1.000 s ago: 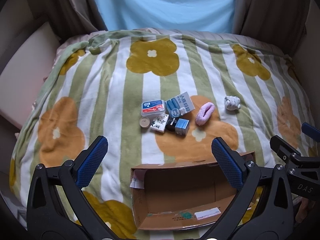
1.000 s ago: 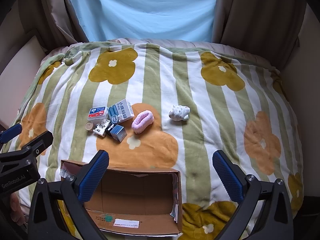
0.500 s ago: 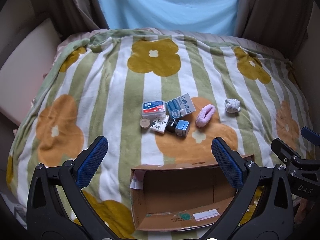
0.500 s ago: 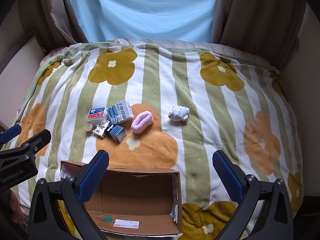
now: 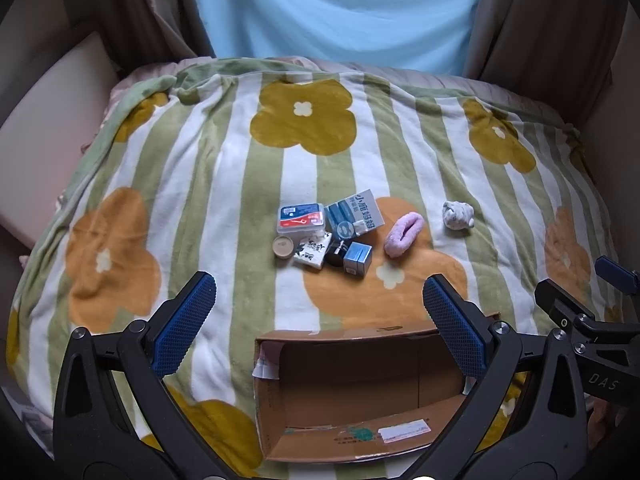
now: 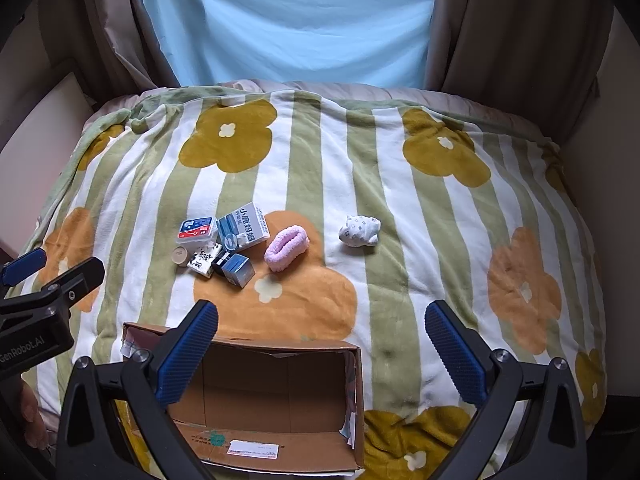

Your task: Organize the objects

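Barely anything has changed in the last second: the left gripper (image 5: 318,318) creeps a bit closer, jaws wide and empty. Ahead of it sits the clutter (image 5: 326,236), untouched; the cardboard box (image 5: 360,384) below is empty. The right gripper (image 6: 320,338) is wide open too, so sorting hasn't started.

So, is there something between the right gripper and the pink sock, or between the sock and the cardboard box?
Nothing visible. The right gripper is open above bare blanket. The pink sock lies alone, apart from the cardboard box, whose top is open.
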Tool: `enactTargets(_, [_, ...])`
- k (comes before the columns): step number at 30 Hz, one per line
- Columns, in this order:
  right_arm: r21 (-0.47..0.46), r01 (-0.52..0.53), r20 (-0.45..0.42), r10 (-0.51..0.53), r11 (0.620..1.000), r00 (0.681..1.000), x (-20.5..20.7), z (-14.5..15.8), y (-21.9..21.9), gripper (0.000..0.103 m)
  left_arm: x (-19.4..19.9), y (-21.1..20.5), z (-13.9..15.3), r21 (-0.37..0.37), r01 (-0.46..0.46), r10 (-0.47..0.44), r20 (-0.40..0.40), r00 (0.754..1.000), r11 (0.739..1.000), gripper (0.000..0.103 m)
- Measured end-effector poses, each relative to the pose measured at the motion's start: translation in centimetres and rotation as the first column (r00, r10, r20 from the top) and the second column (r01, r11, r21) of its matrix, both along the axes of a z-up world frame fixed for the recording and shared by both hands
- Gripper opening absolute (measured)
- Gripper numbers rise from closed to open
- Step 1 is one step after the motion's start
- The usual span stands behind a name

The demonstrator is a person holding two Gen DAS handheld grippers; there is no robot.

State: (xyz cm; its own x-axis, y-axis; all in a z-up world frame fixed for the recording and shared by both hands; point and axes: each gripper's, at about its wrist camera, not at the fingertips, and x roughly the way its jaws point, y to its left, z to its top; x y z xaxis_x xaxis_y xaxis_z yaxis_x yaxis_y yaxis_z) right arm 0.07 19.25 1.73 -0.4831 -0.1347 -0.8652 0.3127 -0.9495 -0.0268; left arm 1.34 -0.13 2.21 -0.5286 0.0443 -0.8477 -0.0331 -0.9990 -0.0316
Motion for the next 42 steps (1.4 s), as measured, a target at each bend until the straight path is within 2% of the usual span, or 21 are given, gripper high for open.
enactTargets(15, [0.000,-0.002,-0.005,0.002,1.000,1.000,0.2,0.1,-0.1,0.103,0.2,-0.2,0.8,0.020,-0.003,0.004,-0.030,1.000,1.000,0.103])
enactTargets(38, [-0.011,-0.005,-0.018,0.005,1.000,1.000,0.2,1.0,-0.4,0.103,0.9,0.1,0.9,0.036,0.005,-0.004,-0.026,1.000,0.999,0.103])
enactTargets(42, [-0.020,-0.003,-0.023,0.003,1.000,1.000,0.3,1.3,-0.3,0.102,1.5,-0.3,1.3,0.094,0.025,-0.022,-0.032,0.999,0.995,0.103])
